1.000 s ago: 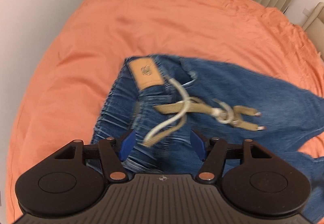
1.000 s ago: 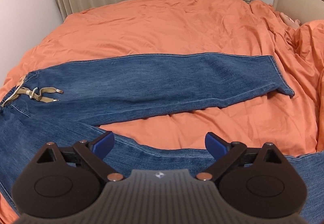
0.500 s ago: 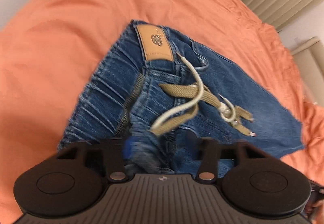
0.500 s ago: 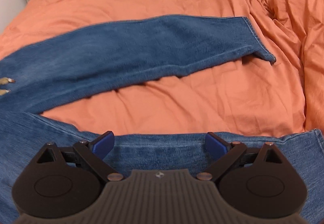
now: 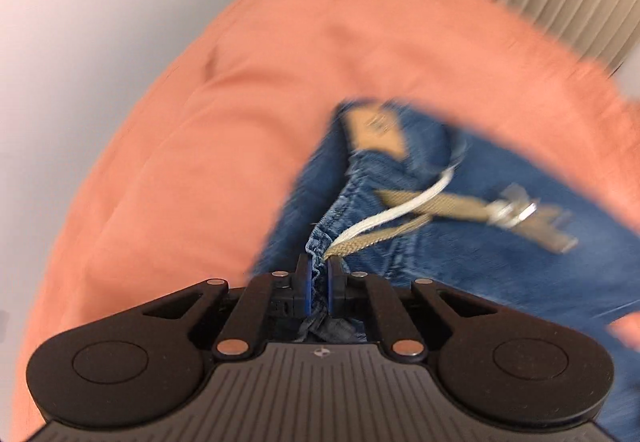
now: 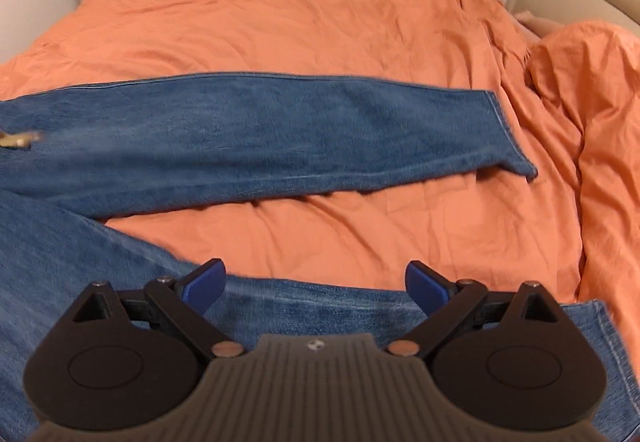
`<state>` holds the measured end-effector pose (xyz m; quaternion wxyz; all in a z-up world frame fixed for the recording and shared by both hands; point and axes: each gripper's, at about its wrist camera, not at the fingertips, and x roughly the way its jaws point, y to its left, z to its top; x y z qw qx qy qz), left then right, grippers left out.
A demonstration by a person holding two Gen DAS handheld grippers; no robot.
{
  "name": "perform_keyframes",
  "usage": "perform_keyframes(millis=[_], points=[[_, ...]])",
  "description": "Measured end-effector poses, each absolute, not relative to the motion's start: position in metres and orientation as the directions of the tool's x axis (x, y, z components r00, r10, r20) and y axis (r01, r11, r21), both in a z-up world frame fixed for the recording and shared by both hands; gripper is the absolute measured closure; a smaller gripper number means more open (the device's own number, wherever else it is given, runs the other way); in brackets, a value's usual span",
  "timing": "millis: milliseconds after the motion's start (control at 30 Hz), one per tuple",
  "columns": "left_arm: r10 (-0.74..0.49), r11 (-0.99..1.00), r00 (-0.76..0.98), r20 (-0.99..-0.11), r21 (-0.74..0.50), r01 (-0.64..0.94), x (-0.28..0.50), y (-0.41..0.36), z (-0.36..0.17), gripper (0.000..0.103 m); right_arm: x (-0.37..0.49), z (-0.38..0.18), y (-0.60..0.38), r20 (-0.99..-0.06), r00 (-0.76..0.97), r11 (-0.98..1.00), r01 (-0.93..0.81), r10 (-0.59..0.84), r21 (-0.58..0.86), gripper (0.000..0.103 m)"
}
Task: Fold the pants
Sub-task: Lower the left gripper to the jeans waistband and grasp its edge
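Orange bed (image 6: 320, 22) — pants (image 6: 280, 130) lengthwise left-right

Bare orange bedspread (image 6: 320, 230) lies open between the two jeans legs (image 6: 256, 130).

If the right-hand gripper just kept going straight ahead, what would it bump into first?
Probably the near leg of the jeans, lying just under the open right gripper. Beyond it comes bare orange bedcover, then the far leg. Depth is hard to judge here.
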<state>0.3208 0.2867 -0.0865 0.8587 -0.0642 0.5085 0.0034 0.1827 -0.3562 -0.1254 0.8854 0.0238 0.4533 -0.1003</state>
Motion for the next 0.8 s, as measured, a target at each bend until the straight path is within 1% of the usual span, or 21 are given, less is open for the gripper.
perform_keyframes(millis=[100, 167, 200, 267, 333, 367, 400, 433, 567, 633, 667, 733, 800], points=[[0.013, 0.998, 0.433, -0.901, -0.018, -0.067, 0.329, 0.275, -0.122, 0.095, 0.177, -0.126, -0.358, -0.816, 0.556, 0.98, 0.192, -0.156, -0.057, 0.01], [0.048, 0.998, 0.421, -0.906, 0.023, -0.064, 0.334, 0.267, -0.136, 0.094, 0.172, -0.125, -0.363, -0.826, 0.542, 0.979, 0.196, -0.158, -0.059, 0.01], [0.067, 0.998, 0.413, -0.908, 0.054, -0.043, 0.336, 0.261, -0.14, 0.092, 0.168, -0.125, -0.368, -0.827, 0.538, 0.977, 0.204, -0.162, -0.059, 0.01], [0.118, 0.992, 0.422, -0.899, 0.122, -0.017, 0.339, 0.251, -0.137, 0.082, 0.16, -0.121, -0.379, -0.834, 0.524, 0.971, 0.231, -0.174, -0.057, 0.01], [0.165, 0.979, 0.443, -0.881, 0.199, 0.031, 0.335, 0.239, -0.129, 0.062, 0.149, -0.116, -0.39, -0.834, 0.525, 0.967, 0.254, -0.169, -0.036, 0.01], [0.186, 0.969, 0.468, -0.864, 0.239, 0.057, 0.33, 0.235, -0.121, 0.057, 0.143, -0.112, -0.395, -0.833, 0.527, 0.965, 0.261, -0.166, -0.026, 0.01], [0.19, 0.961, 0.489, -0.851, 0.264, 0.085, 0.324, 0.233, -0.114, 0.05, 0.137, -0.108, -0.4, -0.833, 0.529, 0.964, 0.265, -0.164, -0.021, 0.01], [0.177, 0.955, 0.504, -0.845, 0.271, 0.119, 0.318, 0.231, -0.106, 0.047, 0.131, -0.103, -0.405, -0.831, 0.533, 0.965, 0.263, -0.161, -0.018, 0.01], [0.075, 0.95, 0.536, -0.841, 0.224, 0.217, 0.279, 0.227, -0.073, 0.047, 0.109, -0.082, -0.414, -0.823, 0.549, 0.978, 0.205, -0.144, -0.034, 0.011], [0.037, 0.918, 0.543, -0.839, 0.242, 0.313, 0.256, 0.213, -0.056, 0.047, 0.098, -0.071, -0.416, -0.821, 0.555, 0.987, 0.154, -0.132, -0.054, 0.011], [0.022, 0.891, 0.544, -0.839, 0.264, 0.37, 0.246, 0.206, -0.051, 0.047, 0.092, -0.066, -0.417, -0.823, 0.555, 0.99, 0.124, -0.12, -0.061, 0.013], [0.009, 0.821, 0.538, -0.843, 0.313, 0.477, 0.222, 0.191, -0.044, 0.044, 0.079, -0.055, -0.422, -0.833, 0.547, 0.996, 0.074, -0.089, -0.057, 0.02], [0.01, 0.748, 0.531, -0.847, 0.359, 0.559, 0.204, 0.176, -0.046, 0.044, 0.068, -0.048, -0.427, -0.846, 0.528, 0.997, 0.034, -0.076, -0.069, 0.033]])
